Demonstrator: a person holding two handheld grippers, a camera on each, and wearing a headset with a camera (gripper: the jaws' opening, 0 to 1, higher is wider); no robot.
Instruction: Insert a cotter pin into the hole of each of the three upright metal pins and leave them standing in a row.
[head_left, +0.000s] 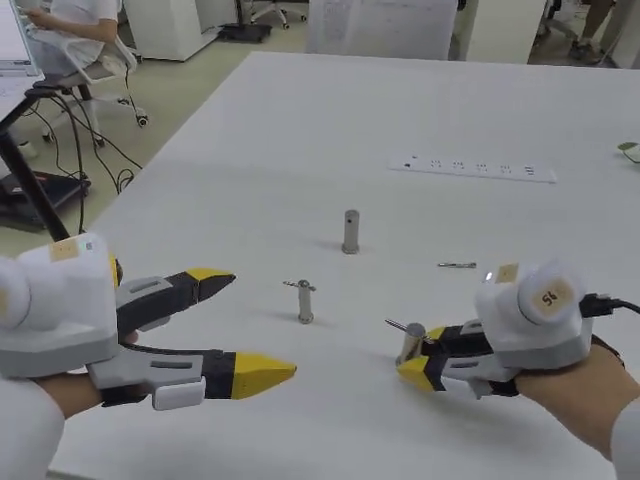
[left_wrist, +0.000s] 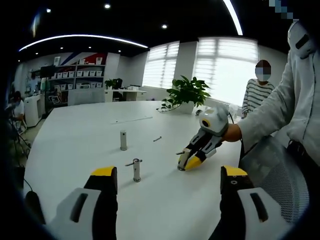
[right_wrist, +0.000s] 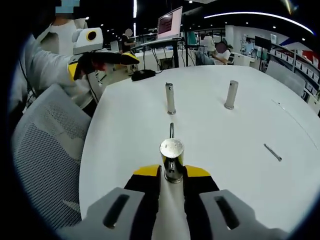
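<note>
Head view: wide white table (head_left: 250, 130) bearing 3 short grey cylindrical metal pins. The far pin (head_left: 350, 231) stands upright, its cross-hole empty; the middle pin (head_left: 305, 300) stands upright with a thin cotter pin through its top. The near pin (head_left: 410, 342), also with a cotter pin through its top, is roughly upright and clamped by the black-and-yellow right gripper (head_left: 412, 365); whether its foot touches the table I cannot tell. A thin silver loose cotter pin (head_left: 456, 265) lies flat near that gripper, apart from every pin. The black-and-yellow left gripper (head_left: 263, 324) hovers with jaws spread wide, grasping nothing; a long white power strip (head_left: 470, 168) lies further back.

Left gripper view: its own jaws stand wide apart and empty; beyond them are the middle pin (left_wrist: 136, 170), far pin (left_wrist: 123, 140), loose cotter pin (left_wrist: 157, 139) and right gripper (left_wrist: 189, 161).

Right gripper view: its jaws press tight on the near pin (right_wrist: 172, 150) just below the round head; beyond are the middle pin (right_wrist: 170, 98), far pin (right_wrist: 230, 94) and left gripper (right_wrist: 102, 59).

Handling, as a judgement: the pins look solid, stiff and smooth, easy to topple, so they are best gripped on the shaft below the hole; the loose cotter pin looks light, thin and hard to pinch off the flat table, so it is best taken near one end with the jaw tips.
</note>
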